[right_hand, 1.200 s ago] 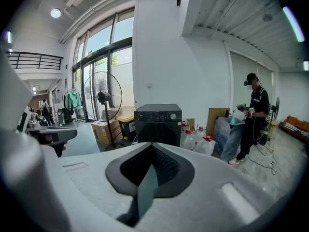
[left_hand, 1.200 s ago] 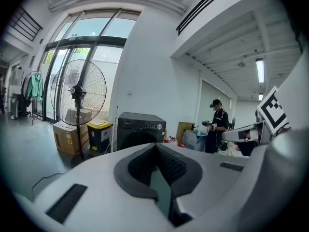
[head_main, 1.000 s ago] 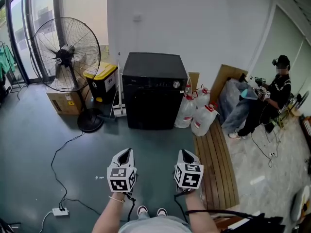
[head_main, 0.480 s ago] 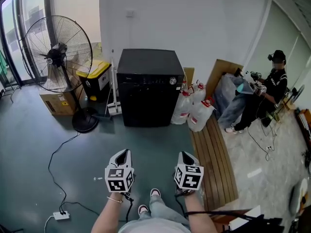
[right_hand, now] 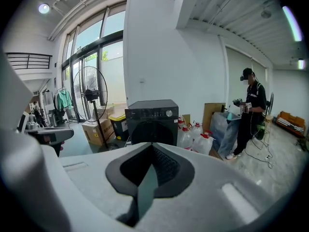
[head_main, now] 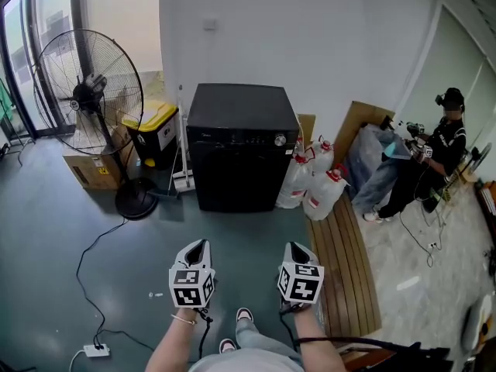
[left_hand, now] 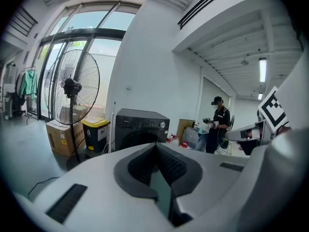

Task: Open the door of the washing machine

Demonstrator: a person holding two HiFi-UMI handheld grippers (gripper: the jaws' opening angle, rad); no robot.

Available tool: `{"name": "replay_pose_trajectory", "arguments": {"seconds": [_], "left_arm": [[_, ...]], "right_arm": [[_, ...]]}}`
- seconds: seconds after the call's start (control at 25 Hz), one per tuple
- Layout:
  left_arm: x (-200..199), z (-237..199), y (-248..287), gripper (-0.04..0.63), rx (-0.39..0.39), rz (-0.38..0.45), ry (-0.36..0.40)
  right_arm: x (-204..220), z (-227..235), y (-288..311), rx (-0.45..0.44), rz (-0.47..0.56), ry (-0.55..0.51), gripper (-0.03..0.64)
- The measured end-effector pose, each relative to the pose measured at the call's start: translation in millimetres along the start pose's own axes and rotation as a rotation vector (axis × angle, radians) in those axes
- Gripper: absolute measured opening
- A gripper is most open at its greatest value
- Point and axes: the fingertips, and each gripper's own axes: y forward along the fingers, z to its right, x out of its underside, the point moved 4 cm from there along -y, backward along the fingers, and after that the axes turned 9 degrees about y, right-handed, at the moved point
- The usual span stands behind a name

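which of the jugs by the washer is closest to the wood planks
The front-right jug, right at the planks' far end; the others stand back, nearer the washer.

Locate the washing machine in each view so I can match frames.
Head view: washing machine upper centre, against the white wall.
Left gripper view: just left of centre, lower edge hidden.
Right gripper view: centre, lower edge hidden.
Shared landmark: pedestal fan, left of the machine in all three.

A boxy black front-loading washing machine [head_main: 242, 146] stands upright on the grey floor against the white wall, its dark round door [right_hand: 148, 134] shut.
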Motion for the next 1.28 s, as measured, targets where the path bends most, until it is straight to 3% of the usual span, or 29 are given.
{"name": "replay_pose_trajectory", "arguments": {"seconds": [0.76, 1.28], "left_arm": [[-55, -13, 139, 0.005, -0.067, -0.015, 0.031], [-53, -32, 186, 0.005, -0.066, -0.061, 0.048]], "right_arm": [[-87, 48, 139, -0.078, -0.025, -0.016, 0.005], [-84, 48, 195, -0.081, -0.079, 0.018, 0.006]]}}
